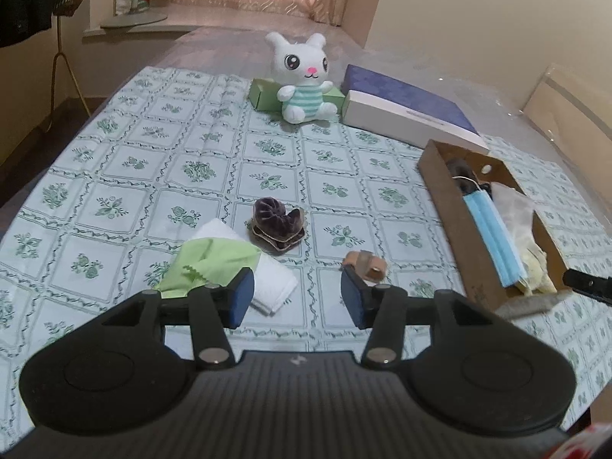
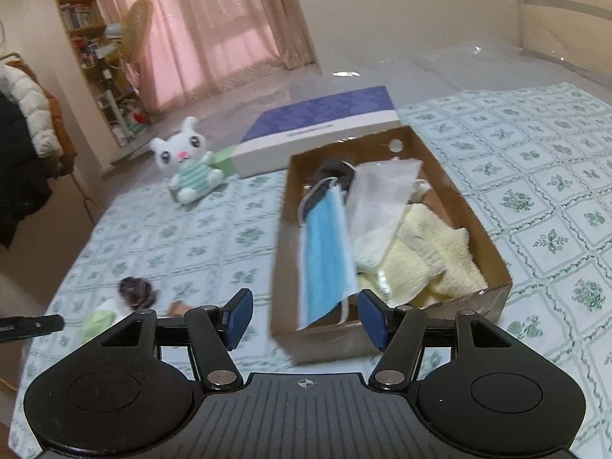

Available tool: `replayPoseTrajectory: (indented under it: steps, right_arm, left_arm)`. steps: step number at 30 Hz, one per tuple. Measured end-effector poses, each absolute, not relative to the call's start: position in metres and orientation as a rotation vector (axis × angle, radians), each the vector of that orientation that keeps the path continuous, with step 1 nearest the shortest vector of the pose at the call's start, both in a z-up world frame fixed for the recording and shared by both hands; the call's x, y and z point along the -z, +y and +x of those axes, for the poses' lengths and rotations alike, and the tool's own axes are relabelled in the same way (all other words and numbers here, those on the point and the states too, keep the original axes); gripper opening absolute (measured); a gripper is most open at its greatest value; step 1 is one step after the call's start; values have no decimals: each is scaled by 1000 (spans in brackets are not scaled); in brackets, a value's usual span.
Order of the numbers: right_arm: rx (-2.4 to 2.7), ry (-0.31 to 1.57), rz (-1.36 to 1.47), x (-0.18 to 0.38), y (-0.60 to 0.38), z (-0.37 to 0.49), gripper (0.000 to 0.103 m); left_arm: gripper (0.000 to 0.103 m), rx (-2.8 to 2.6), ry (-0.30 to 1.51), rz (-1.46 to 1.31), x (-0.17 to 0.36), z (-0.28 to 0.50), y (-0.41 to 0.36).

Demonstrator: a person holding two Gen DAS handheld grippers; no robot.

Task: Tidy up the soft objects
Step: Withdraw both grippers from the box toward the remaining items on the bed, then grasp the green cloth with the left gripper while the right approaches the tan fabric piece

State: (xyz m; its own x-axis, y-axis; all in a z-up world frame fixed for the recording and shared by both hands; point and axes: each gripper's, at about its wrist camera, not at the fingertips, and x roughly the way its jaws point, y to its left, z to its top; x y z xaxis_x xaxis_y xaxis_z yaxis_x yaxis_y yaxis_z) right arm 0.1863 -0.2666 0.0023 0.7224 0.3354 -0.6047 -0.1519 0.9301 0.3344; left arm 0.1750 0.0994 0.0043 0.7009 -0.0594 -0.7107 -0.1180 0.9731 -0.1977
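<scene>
A brown cardboard box [image 1: 451, 206] [image 2: 493, 256] holds a blue face mask [image 1: 493, 237] [image 2: 325, 252], white cloth [image 2: 382, 199] and yellow towels [image 2: 428, 252]. On the floral cloth lie a dark purple scrunchie [image 1: 277, 225] [image 2: 135, 290], a green cloth [image 1: 206, 264] on a folded white towel [image 1: 267, 283], and a tan band [image 1: 367, 264]. My left gripper [image 1: 296, 298] is open and empty above the cloth near these loose items. My right gripper [image 2: 304, 319] is open and empty at the box's near end.
A white plush rabbit [image 1: 304, 76] [image 2: 187, 164] sits against a green carton [image 1: 264, 93] at the back. A blue and white flat box [image 1: 409, 109] [image 2: 317, 126] lies beside it. The floral cloth [image 1: 153, 176] covers a plastic-wrapped bed; a clothes rack stands left.
</scene>
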Motion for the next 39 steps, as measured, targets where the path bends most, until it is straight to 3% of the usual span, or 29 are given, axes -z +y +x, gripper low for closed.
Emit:
replayPoseTrajectory:
  steps: [20,39]
  right_arm:
    - [-509,772,166,6,-174,135,62]
    - [-546,815,25,49,-117,167,62]
  left_arm:
    - [50,-58,792,-216,-16,96,111]
    - [51,-97,829,-167,6,117,115]
